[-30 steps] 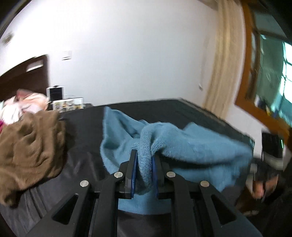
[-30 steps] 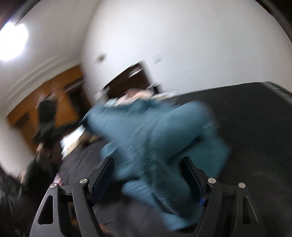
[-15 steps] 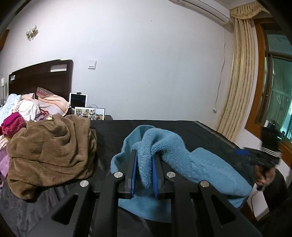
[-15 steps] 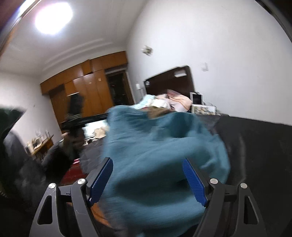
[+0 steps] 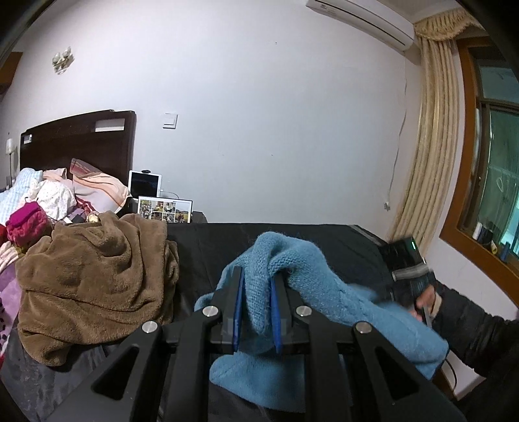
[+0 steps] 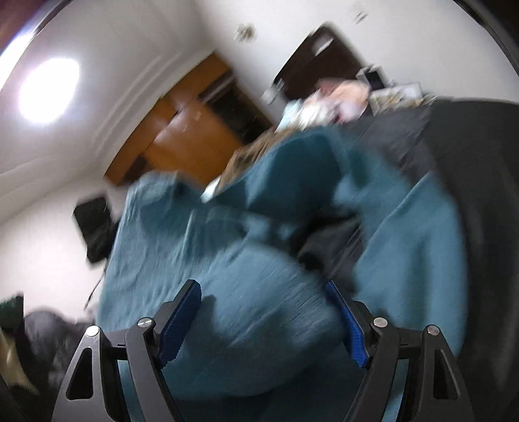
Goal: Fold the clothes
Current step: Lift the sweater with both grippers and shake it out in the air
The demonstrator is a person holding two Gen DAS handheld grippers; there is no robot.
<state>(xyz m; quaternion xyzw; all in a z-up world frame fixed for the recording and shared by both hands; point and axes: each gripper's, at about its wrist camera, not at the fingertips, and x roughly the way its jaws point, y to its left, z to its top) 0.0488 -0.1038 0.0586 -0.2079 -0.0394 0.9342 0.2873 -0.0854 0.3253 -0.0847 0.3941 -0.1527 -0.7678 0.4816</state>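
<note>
Left hand-held gripper [image 5: 256,311]: nearest the left wrist camera; its blue pads are pinched tight on a bunched fold of the blue knit sweater [image 5: 324,292].
Right hand-held gripper [image 6: 262,321]: jaws stand wide apart; blurred blue knit fills the gap between them, and I cannot tell whether the pads press on it. In the left wrist view its black body shows at the right edge, gripped by a hand in a dark sleeve [image 5: 470,334].
Blue knit sweater: rises in a hump from the left pads, then drapes down toward the right and over the near edge of the black bed cover [image 5: 211,240].
Brown fleece garment [image 5: 94,279]: crumpled in a heap on the black cover, left of the sweater and apart from it.
Pile of bedding [image 5: 48,198]: pink, white and pale blue pieces beyond the brown heap, against the dark headboard [image 5: 78,142].
Photo frame [image 5: 164,210]: upright behind the brown heap, with a tablet [image 5: 144,183] just behind it.
Far wall: white, with an air conditioner [image 5: 360,16] high up and a beige curtain [image 5: 428,146] beside a wood-framed window.
</note>
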